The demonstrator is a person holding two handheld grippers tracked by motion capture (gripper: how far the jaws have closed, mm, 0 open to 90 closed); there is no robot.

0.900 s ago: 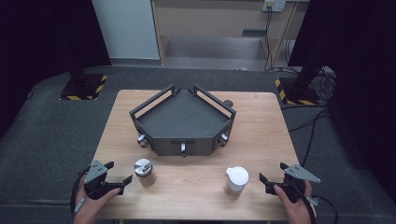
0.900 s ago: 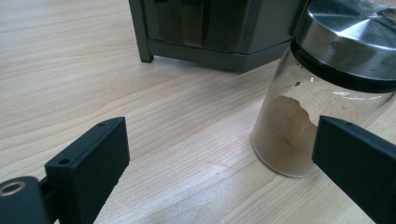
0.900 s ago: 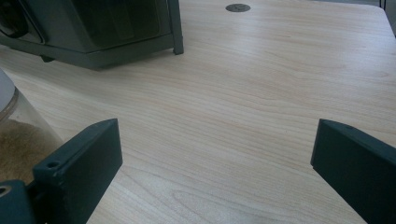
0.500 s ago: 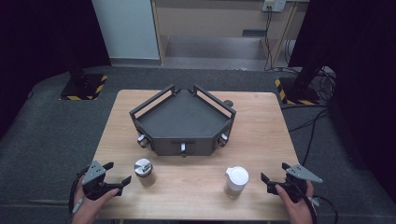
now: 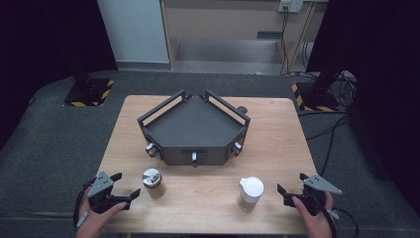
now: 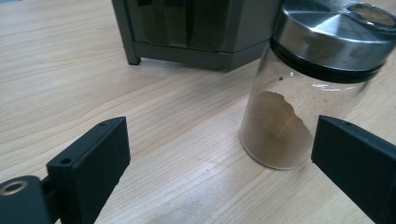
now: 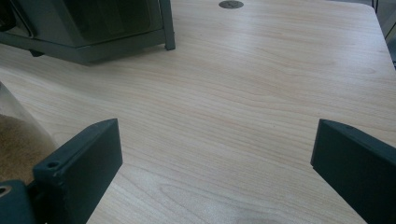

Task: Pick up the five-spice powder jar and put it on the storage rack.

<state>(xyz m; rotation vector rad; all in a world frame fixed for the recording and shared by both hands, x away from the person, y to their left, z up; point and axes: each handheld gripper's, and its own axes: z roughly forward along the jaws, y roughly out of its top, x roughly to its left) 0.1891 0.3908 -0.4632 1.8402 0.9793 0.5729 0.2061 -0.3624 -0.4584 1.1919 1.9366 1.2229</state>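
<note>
A glass jar with a steel lid point(image 5: 151, 179) stands on the wooden table point(image 5: 198, 203), near its front left. In the left gripper view this jar point(image 6: 289, 126) holds brown powder and sits just ahead of the right-hand jaw. My left gripper point(image 5: 126, 184) is open, a little to the left of the jar, with nothing between its jaws point(image 6: 219, 163). A white-lidded jar point(image 5: 250, 191) stands at the front right. My right gripper point(image 5: 291, 182) is open to the right of it, over bare wood point(image 7: 215, 163); that jar's glass wall point(image 7: 18, 140) shows at the left edge.
A black angular tray with rails point(image 5: 193, 130) stands in the middle of the table, with small knobs on its front. Its corner leg point(image 7: 168, 28) shows ahead of the right gripper. A round grommet point(image 7: 230, 4) lies in the wood at the far side. Dark carpet surrounds the table.
</note>
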